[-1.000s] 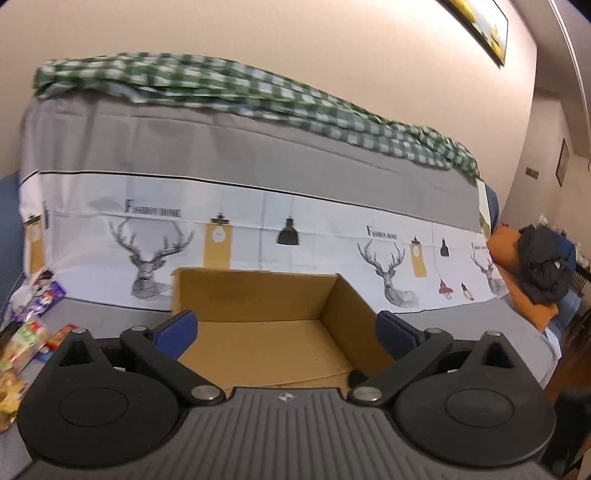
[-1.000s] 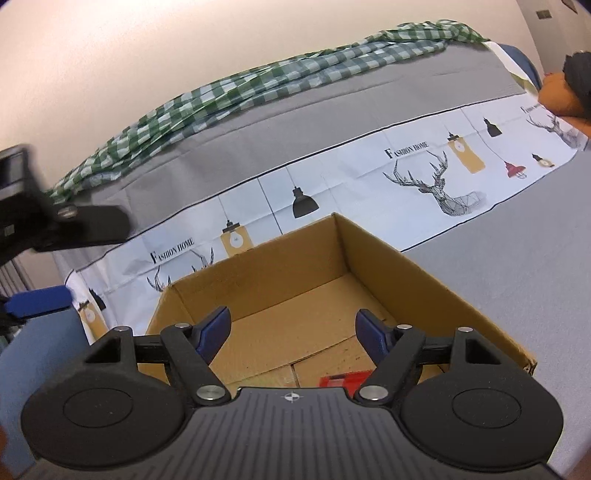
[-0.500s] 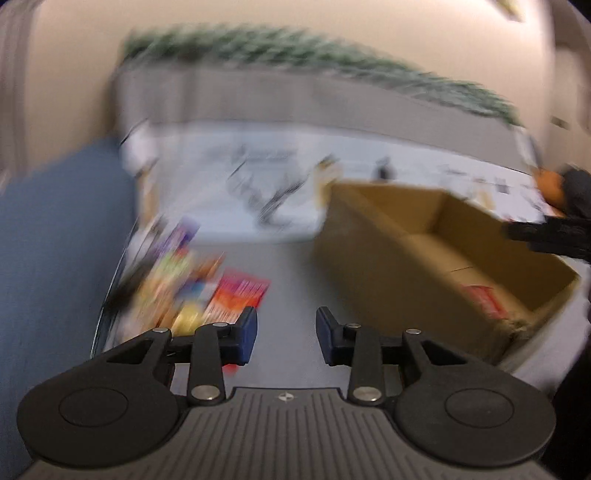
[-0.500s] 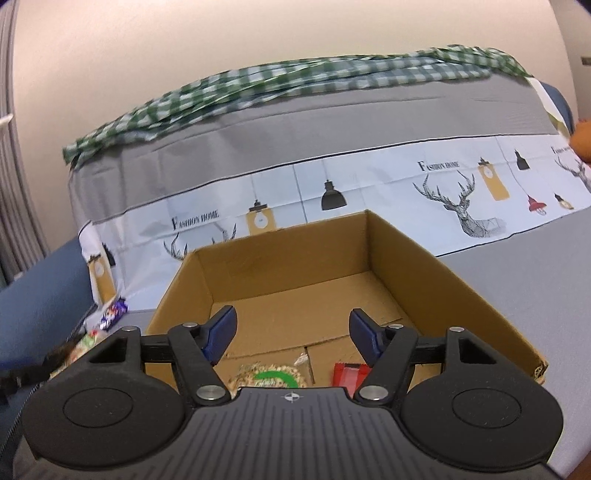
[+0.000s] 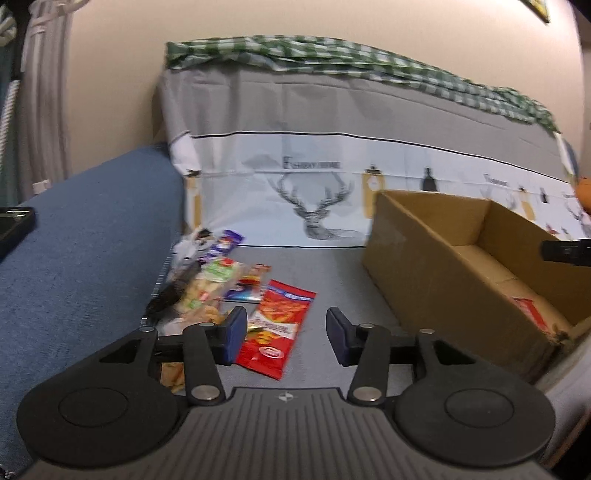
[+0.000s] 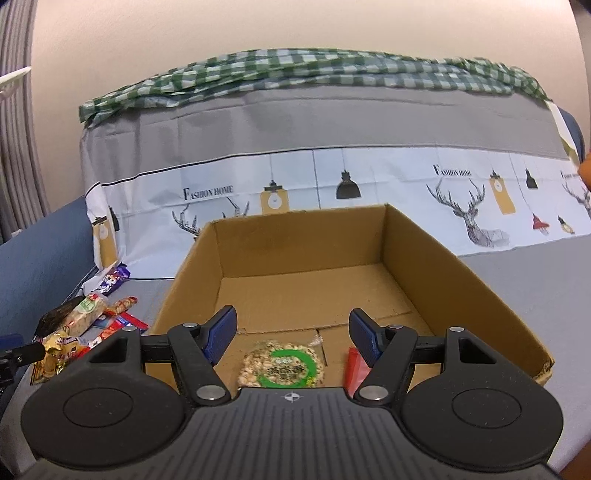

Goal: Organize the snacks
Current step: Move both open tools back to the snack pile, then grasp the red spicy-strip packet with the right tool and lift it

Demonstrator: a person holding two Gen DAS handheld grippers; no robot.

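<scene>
Both tools (image 5: 286, 334) (image 6: 291, 334) — black linkage arms, blue pads, silver rivets, ribbed grey body.

Green-and-white checked cloth (image 6: 314, 70), draped along the top of the backrest, far ahead of the jaws. Grey and white printed cover (image 6: 332, 155) with deer heads, hanging lamps and "Fashion Home" lettering, directly ahead beyond the jaws. Blue fabric armrest (image 5: 81, 236), left of the jaws. Pale pleated curtain (image 6: 16, 122), far left. Beige wall (image 6: 258, 29), above.

Red packet (image 6: 355, 371) half hidden behind right fingers (image 6: 364, 338).
</scene>
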